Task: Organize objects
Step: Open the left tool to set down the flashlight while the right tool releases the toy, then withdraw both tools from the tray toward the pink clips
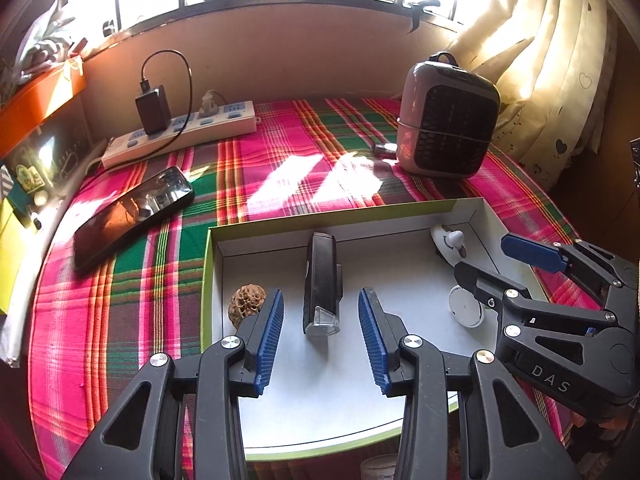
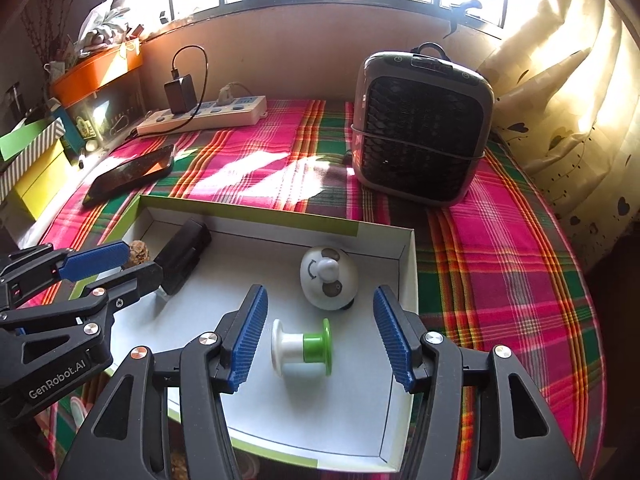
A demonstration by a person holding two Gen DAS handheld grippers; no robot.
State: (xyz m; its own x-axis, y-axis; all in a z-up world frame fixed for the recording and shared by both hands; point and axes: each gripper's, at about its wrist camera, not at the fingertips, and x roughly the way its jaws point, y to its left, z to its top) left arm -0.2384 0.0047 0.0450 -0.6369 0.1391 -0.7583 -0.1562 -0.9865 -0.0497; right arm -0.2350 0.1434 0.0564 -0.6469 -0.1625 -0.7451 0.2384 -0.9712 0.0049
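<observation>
A shallow box with a white inside and green rim lies on the plaid cloth. In it are a black oblong device, a wrinkled walnut, a white round wind-up toy and a white-and-green spool. My left gripper stands open astride the near end of the black device, its pads clear of it. My right gripper is open too, with the spool lying on its side between the fingers, untouched. Each gripper shows in the other's view: the right gripper over the box's right side, the left gripper by the walnut.
A grey fan heater stands at the back right. A dark phone and a white power strip with a black charger lie at the back left. Boxes crowd the left edge and a curtain hangs at the right.
</observation>
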